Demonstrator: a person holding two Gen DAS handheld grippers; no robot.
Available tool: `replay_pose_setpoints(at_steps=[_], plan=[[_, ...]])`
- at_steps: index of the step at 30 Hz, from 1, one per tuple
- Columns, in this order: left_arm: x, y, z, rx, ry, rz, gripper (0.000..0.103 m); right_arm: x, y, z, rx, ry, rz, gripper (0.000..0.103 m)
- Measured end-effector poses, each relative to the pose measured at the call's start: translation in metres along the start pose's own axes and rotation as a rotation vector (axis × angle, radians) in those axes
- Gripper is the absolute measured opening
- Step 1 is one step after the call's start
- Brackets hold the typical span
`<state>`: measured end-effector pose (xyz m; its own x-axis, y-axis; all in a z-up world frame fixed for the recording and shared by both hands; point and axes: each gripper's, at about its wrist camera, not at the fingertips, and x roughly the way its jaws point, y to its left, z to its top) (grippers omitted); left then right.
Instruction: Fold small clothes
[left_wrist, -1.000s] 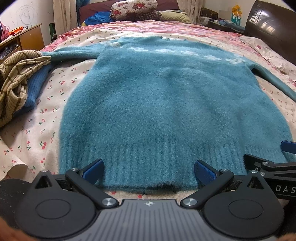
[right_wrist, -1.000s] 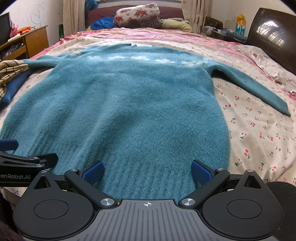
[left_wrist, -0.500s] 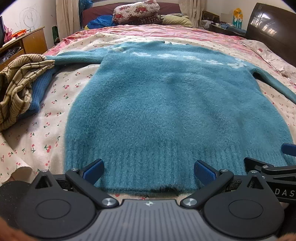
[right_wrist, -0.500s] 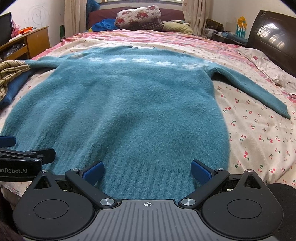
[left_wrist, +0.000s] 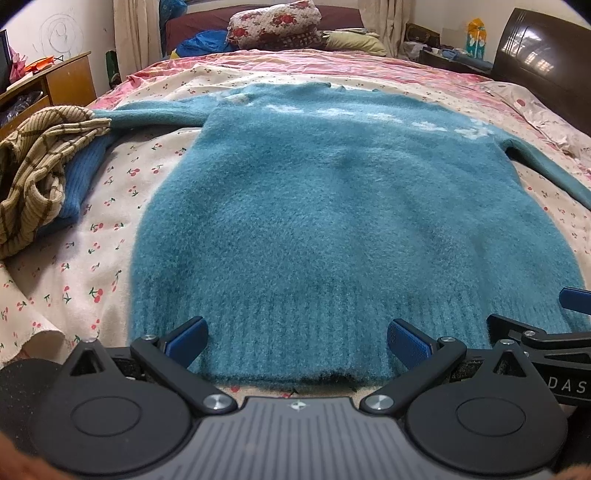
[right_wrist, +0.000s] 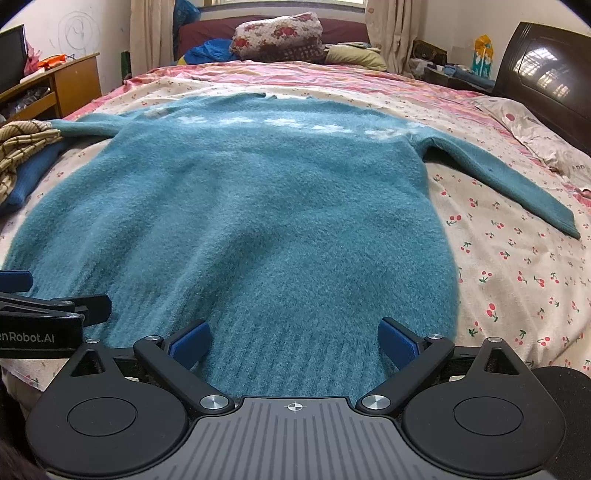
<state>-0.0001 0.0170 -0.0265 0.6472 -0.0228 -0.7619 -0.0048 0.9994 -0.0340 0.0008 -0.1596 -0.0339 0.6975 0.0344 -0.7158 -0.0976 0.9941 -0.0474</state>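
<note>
A fuzzy teal sweater (left_wrist: 332, 206) lies flat on the bed, sleeves spread to both sides, ribbed hem nearest me; it also shows in the right wrist view (right_wrist: 258, 206). My left gripper (left_wrist: 297, 341) is open and empty, hovering just above the hem's left half. My right gripper (right_wrist: 293, 341) is open and empty above the hem's right half. Each gripper shows at the edge of the other's view, the right one (left_wrist: 546, 332) and the left one (right_wrist: 44, 317). The right sleeve (right_wrist: 509, 181) lies stretched out on the sheet.
The bed has a cherry-print sheet (right_wrist: 517, 266). A striped tan garment (left_wrist: 33, 177) over a blue knit (left_wrist: 83, 173) lies at the left. Pillows (left_wrist: 273, 22) sit at the far end, a wooden cabinet (left_wrist: 62, 79) at left and a dark headboard (right_wrist: 546, 70) at right.
Both grippers have pulled back a little and risen, so the sweater sits slightly farther off in both views. Both stay open. The sweater has not moved.
</note>
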Motion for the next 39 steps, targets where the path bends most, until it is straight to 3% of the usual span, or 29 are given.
replay_pose_setpoints(at_steps=[30, 39], plan=[[-0.005, -0.001, 0.005, -0.009, -0.013, -0.014, 0.103, -0.001, -0.006, 0.001, 0.036, -0.005, 0.026, 0.087], [-0.008, -0.010, 0.017, 0.048, -0.036, -0.026, 0.103, -0.007, -0.020, 0.007, 0.096, -0.038, 0.030, 0.084]])
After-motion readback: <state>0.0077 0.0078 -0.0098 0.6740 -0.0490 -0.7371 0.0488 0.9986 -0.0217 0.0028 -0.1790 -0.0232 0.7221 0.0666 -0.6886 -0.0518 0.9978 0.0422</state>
